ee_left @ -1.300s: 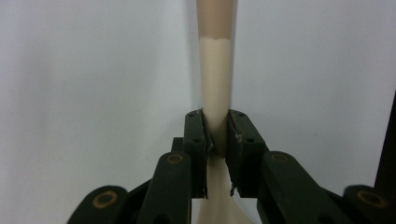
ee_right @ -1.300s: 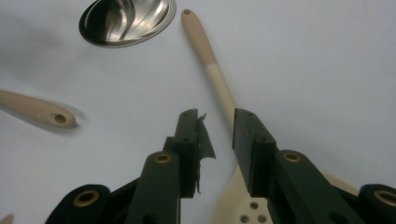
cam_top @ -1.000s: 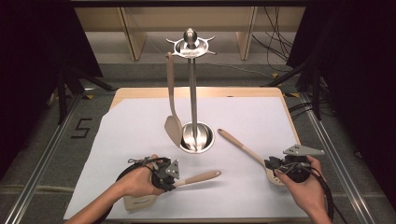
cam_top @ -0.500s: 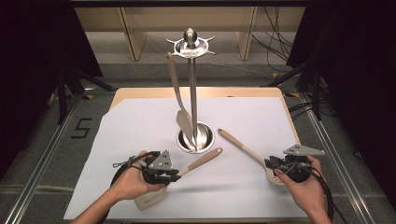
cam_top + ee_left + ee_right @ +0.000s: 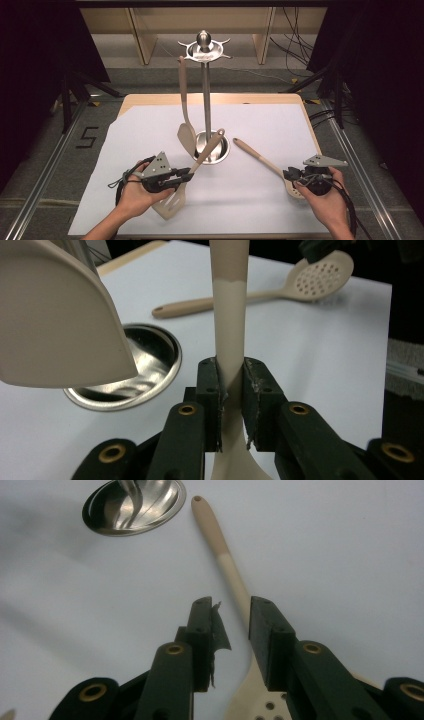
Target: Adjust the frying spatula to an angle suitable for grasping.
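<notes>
Beige slotted turner (image 5: pixel 172 200), tan handle tip, clamped by left hand-held gripper (image 5: pixel 186 174).

The person's left hand (image 5: pixel 134 194) is gripping the black two-jaw left gripper (image 5: pixel 186 174), its jaws pressing together and pointing rightward over the table. The right hand (image 5: pixel 326 200) is holding the black right gripper (image 5: pixel 290 175), jaws standing slightly apart and aiming leftward

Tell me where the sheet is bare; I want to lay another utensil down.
The far corners of the white sheet, either side of the rack, lie bare. The near middle, between slotted turner and perforated spoon, too. Around the rack base it is crowded.
</notes>
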### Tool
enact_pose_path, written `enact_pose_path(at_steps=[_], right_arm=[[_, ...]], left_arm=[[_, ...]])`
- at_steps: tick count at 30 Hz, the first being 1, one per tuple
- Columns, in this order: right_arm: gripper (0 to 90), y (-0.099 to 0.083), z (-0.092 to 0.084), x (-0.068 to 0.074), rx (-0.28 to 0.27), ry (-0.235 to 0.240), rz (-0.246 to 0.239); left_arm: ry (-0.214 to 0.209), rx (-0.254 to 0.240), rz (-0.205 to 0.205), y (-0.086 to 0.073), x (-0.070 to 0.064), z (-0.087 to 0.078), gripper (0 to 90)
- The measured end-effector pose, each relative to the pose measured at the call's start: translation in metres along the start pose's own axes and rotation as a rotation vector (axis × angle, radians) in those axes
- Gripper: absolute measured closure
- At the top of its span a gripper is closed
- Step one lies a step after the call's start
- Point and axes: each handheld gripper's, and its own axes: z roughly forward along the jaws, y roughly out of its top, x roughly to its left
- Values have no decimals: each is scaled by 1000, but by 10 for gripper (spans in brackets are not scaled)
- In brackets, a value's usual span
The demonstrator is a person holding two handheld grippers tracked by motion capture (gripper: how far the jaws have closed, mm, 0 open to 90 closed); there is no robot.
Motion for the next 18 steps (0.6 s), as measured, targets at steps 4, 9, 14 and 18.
enact_pose_path(at_steps=[4,9,14,18], right_arm=[[722,0,0,2,3,14,31],[722,0,-1,0,-3,-1,7],[722,0,0,4,7,19,46],[722,0,-1,4,-3,11,45]], left_arm=[[1,-44,-18,2,-2,-2,780],[4,-111,-32,6,-2,-6,780],[10,-180,-56,7,-1,-7,780],[15,-202,-76,8,-3,-10,780]])
